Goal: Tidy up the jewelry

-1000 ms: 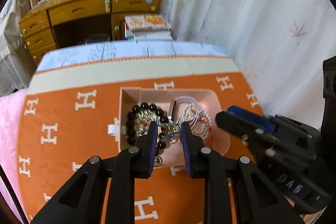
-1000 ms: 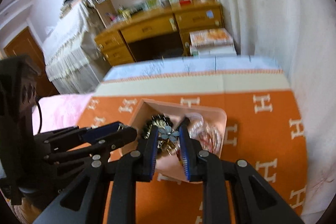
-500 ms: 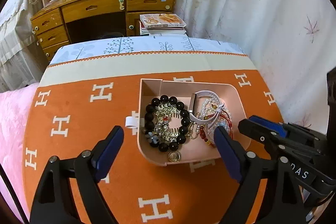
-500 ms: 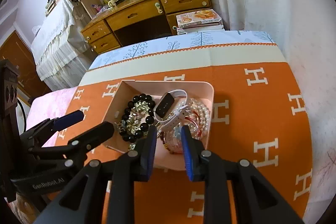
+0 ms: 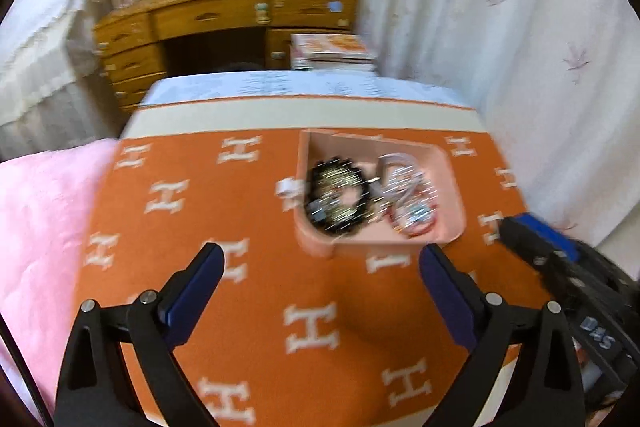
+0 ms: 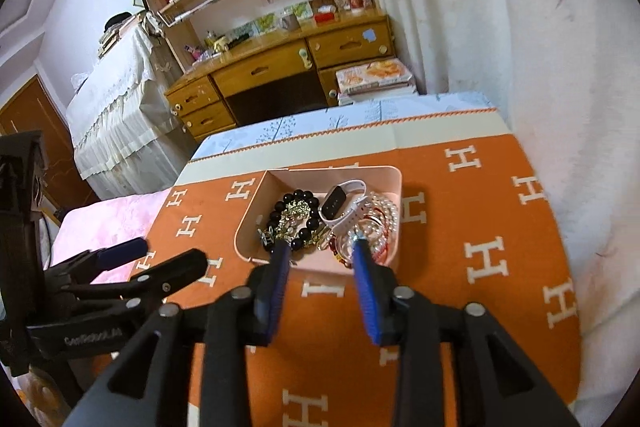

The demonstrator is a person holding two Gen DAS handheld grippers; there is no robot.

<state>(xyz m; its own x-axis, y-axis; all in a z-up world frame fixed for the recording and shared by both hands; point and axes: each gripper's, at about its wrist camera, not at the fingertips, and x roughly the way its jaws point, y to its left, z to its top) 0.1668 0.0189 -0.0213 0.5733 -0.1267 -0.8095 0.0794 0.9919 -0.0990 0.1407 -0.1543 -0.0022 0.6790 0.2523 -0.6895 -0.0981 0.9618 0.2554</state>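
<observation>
On the orange blanket (image 6: 480, 227) with white letters, all the jewelry (image 6: 332, 219) I can see sits in the pink tray (image 6: 394, 187), so I think I'm nearly done, and my left fingers (image 5: 208, 267) and right fingers (image 6: 280, 259) are opening with nothing in them.

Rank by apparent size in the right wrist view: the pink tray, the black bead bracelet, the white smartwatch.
1. pink tray, clearly largest; it holds the other two.
2. black bead bracelet.
3. white smartwatch, though its strap spreads nearly as wide as the bracelet, so that order is unsure.
</observation>
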